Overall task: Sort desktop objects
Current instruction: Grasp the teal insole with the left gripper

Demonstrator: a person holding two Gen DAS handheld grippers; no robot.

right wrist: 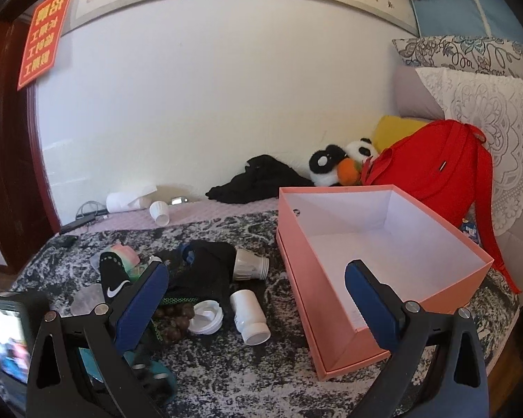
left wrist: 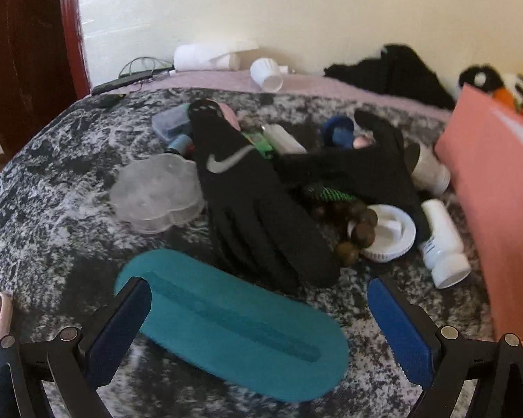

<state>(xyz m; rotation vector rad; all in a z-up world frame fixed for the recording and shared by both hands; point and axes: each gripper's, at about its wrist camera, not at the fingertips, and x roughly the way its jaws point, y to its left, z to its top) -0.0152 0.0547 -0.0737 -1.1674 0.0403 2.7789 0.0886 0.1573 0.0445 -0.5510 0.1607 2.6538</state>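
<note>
- Pink box [right wrist: 383, 244] sits open on the patterned cover [right wrist: 226, 365], right of the clutter.
- Black glove [left wrist: 254, 209] tops that pile.
- Teal case [left wrist: 233, 327] lies between the spread, empty left gripper [left wrist: 258, 317] fingers.
- Right gripper [right wrist: 258, 299] hangs spread, empty.

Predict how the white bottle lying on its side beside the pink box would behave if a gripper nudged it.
The white bottle lies on its round side, so it would probably roll. It looks open and empty, so likely light. The textured cloth may slow it.

Left wrist view: low, close over clutter pile [left wrist: 279, 181]. Right wrist view: higher, farther back; both showed pile and pink box [right wrist: 383, 244].
</note>
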